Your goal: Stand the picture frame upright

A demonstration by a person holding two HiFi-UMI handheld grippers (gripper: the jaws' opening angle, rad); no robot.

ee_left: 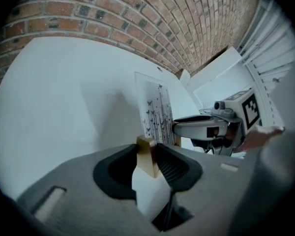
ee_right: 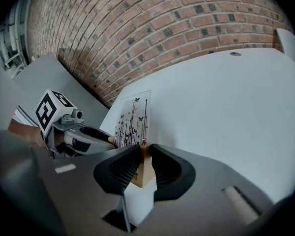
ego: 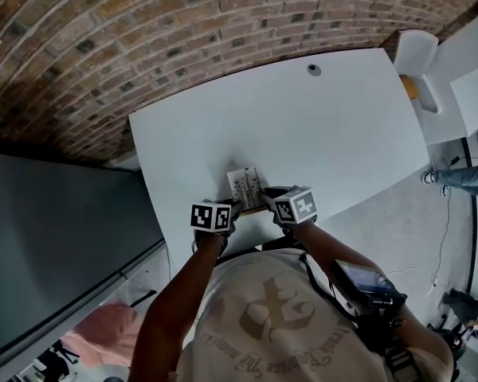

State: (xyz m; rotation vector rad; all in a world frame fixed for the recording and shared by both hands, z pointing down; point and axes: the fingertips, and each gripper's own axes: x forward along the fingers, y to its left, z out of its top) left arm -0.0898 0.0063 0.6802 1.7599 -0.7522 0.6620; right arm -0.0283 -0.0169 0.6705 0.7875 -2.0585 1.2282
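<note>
The picture frame (ego: 245,188) is a clear panel printed with black stems and butterflies, set in a wooden base bar. It is near the front edge of the white table (ego: 303,126). The panel (ee_left: 155,109) rises nearly upright, leaning a little. My left gripper (ego: 233,208) is shut on the left end of the wooden base (ee_left: 148,157). My right gripper (ego: 268,202) is shut on the right end of the base (ee_right: 142,165). Each gripper shows in the other's view, the right gripper (ee_left: 206,127) and the left gripper (ee_right: 83,137). I cannot tell whether the base touches the table.
A brick wall (ego: 143,30) runs behind the table. A small grey round fitting (ego: 313,70) sits near the table's far edge. A white chair (ego: 418,54) stands at the far right corner. A dark grey panel (ego: 56,237) lies to the left of the table.
</note>
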